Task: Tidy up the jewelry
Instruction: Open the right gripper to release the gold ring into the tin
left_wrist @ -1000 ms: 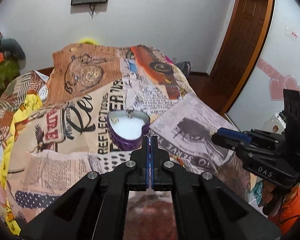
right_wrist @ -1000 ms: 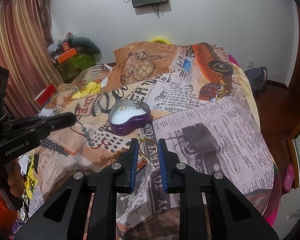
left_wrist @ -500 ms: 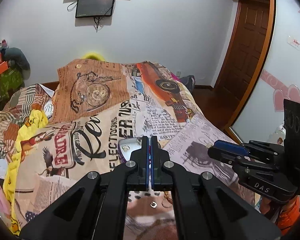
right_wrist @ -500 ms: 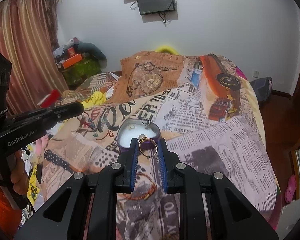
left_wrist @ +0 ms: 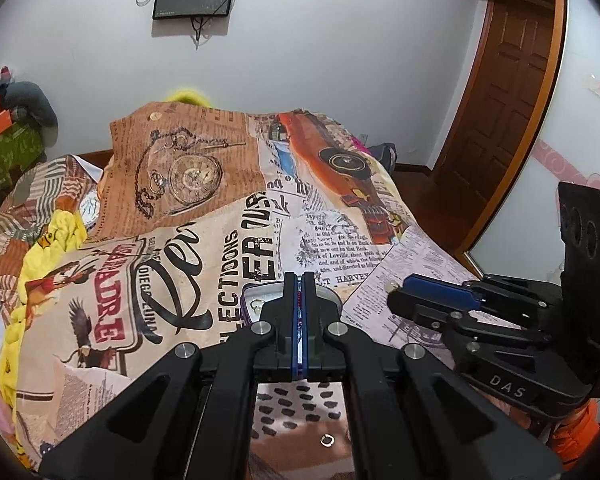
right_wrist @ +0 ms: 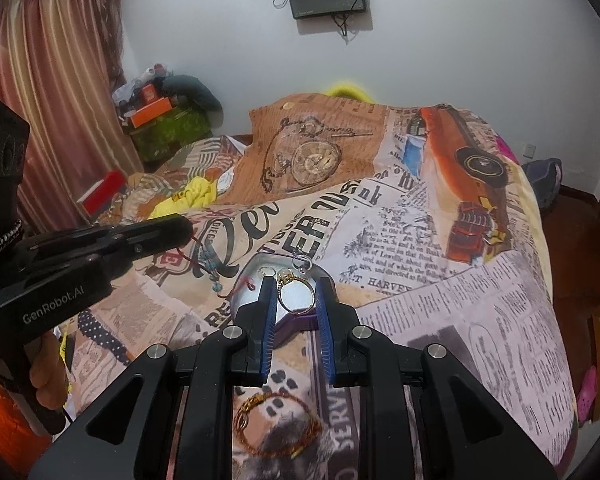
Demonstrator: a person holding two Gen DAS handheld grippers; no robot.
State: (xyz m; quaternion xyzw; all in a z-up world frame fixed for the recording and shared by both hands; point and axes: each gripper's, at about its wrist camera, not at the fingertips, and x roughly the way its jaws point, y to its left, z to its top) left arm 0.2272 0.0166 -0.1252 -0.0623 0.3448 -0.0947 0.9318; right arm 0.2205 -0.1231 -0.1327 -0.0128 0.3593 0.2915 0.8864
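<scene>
A purple heart-shaped tin [right_wrist: 300, 322] with a pale inside sits open on the printed bedspread; it also shows in the left wrist view [left_wrist: 252, 300], mostly behind my fingers. My right gripper [right_wrist: 296, 290] is shut on a gold ring [right_wrist: 296, 300] with a pale stone and holds it over the tin. A clear ring [right_wrist: 302, 263] lies at the tin's far rim. My left gripper [left_wrist: 299, 296] is shut on a red cord bracelet with blue beads [right_wrist: 212, 266], which hangs from its tip [right_wrist: 180, 228] toward the tin's left edge.
A gold and red chain bracelet [right_wrist: 276, 424] lies on the bedspread under my right gripper. A small ring [left_wrist: 328, 441] lies below my left gripper. Yellow cloth [left_wrist: 48, 240] is bunched at the left. A wooden door [left_wrist: 504, 120] stands at the right.
Both grippers have moved forward toward the tin. The gold ring now hangs over the tin's inside. The beaded bracelet has travelled with the left gripper to the tin's left edge.
</scene>
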